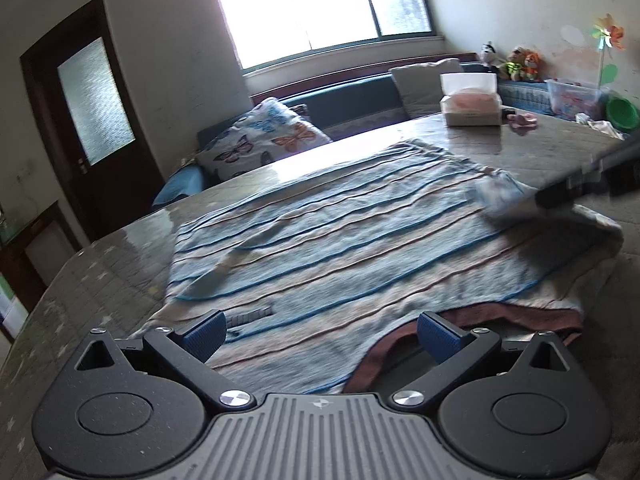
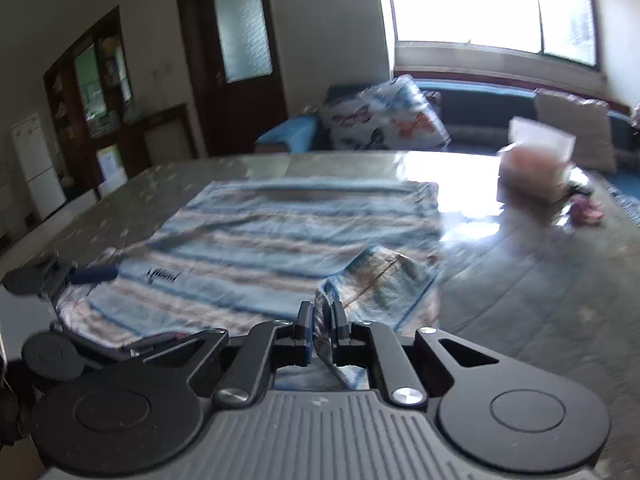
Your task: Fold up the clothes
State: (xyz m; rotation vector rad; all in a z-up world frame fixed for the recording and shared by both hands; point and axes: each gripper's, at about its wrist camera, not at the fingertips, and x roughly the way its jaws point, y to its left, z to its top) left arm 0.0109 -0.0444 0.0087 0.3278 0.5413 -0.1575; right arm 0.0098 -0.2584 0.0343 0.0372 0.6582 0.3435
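A blue-and-beige striped shirt [image 1: 340, 240] with a brown neckline [image 1: 400, 344] lies spread on the glossy table [image 1: 120, 264]. My left gripper [image 1: 320, 332] is open just above the shirt's near edge, beside the neckline, with nothing pinched between its blue pads. My right gripper [image 2: 320, 320] is shut on a fold of the shirt's right edge [image 2: 380, 276] and holds it lifted off the table. In the left wrist view the right gripper [image 1: 538, 200] shows blurred at the right with that raised fabric. The left gripper's blue pad [image 2: 94, 272] shows at the shirt's left edge.
A tissue box [image 1: 472, 104] and a small pink item [image 1: 520, 122] sit at the table's far right. Behind the table runs a blue sofa [image 1: 352, 96] with a butterfly pillow [image 1: 260, 136], toys and a plastic tub [image 1: 572, 96]. A dark door [image 1: 88, 100] stands left.
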